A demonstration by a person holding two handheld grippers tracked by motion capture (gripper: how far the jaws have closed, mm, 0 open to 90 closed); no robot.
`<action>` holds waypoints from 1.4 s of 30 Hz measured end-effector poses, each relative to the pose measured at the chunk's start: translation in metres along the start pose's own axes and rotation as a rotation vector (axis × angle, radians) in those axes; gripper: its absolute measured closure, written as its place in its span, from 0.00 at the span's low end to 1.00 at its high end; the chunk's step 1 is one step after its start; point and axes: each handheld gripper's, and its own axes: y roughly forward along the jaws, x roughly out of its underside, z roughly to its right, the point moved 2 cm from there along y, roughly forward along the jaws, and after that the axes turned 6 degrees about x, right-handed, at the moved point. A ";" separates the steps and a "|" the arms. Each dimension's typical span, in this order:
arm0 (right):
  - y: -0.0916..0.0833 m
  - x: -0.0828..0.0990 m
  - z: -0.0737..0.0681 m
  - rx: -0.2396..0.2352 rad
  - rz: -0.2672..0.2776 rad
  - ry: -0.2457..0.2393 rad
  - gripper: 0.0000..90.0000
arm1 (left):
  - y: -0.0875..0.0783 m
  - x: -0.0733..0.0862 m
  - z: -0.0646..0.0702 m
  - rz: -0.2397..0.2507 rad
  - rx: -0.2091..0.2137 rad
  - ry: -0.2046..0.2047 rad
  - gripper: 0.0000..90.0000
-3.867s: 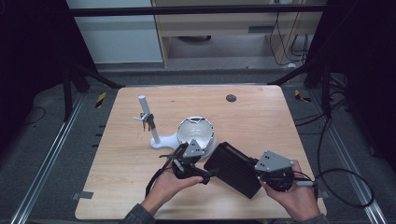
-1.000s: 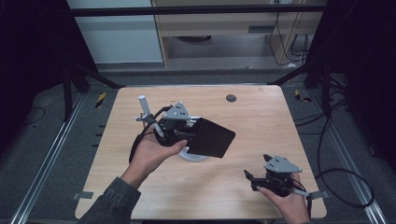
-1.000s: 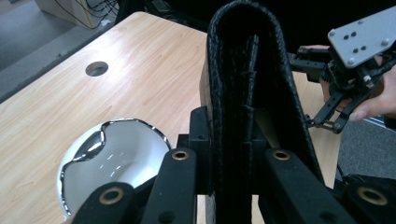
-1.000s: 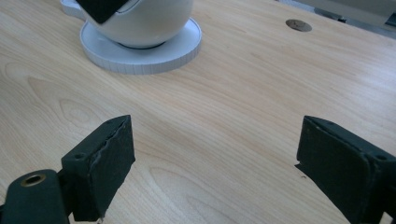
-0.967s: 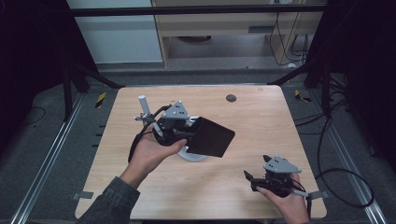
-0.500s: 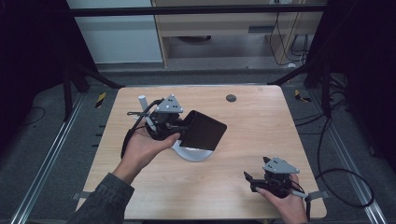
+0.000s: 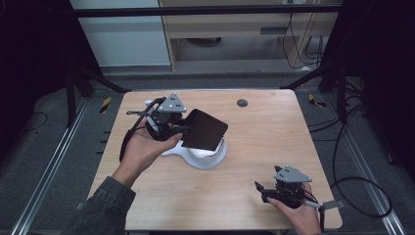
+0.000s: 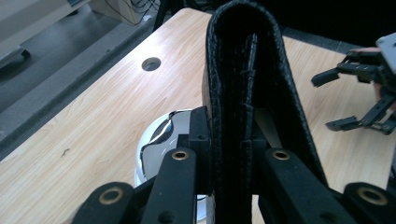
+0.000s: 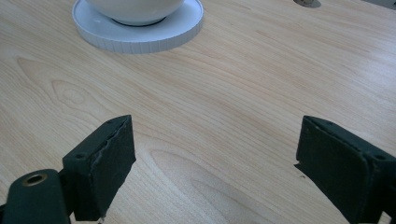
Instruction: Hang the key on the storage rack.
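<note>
We hold the folded black leather wallet (image 7: 204,130) clamped at its edge in our left tongs (image 7: 182,130) above the white round stand (image 7: 205,157) on the tabletop (image 7: 254,147), right tongs (image 7: 260,190) gaping empty; it looks light, pliant, best gripped near the fold

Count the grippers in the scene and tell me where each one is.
2. The left gripper is raised over the white stand near the table's middle-left, clamped on a black pouch. The right gripper sits low at the table's near right corner, open and holding nothing.
</note>
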 end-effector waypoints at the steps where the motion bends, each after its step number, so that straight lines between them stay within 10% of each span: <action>1: 0.000 0.000 0.000 0.001 0.000 0.001 0.13 | 0.001 0.001 -0.002 -0.013 -0.010 0.005 0.89; 42: 0.002 0.004 0.002 -0.014 -0.019 -0.002 0.13 | 0.058 0.030 -0.021 -0.137 -0.020 -0.016 0.88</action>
